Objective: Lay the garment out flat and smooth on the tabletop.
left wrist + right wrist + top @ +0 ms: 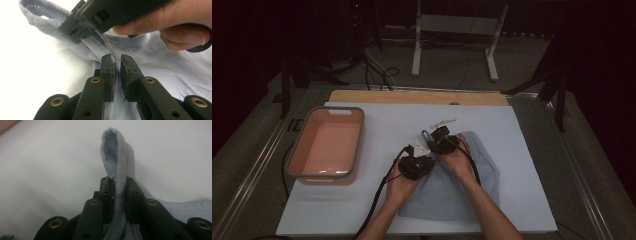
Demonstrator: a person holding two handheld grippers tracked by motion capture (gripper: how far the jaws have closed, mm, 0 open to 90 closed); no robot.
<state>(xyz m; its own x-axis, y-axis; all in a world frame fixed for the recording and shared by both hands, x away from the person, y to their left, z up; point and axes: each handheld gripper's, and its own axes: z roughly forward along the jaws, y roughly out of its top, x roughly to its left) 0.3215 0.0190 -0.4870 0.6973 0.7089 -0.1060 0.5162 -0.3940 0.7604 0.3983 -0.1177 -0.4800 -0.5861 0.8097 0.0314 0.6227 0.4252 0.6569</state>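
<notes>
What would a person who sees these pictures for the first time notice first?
Most striking are the two hands near the middle of the white mat, each with a hand-held gripper shut on the pale blue garment: the left hand-held gripper and the right hand-held gripper. A pink tub sits at the mat's left.

- In the high view, the left gripper (pixel 416 162) and right gripper (pixel 443 140) covered part of the grey garment (pixel 472 175); jaw contact was too small to tell.
- The person's forearms were cut off by the bottom edge.
- In the right gripper view, the garment's hem (a ribbed band) hid the pad faces.
- The background was too dark to resolve.
</notes>
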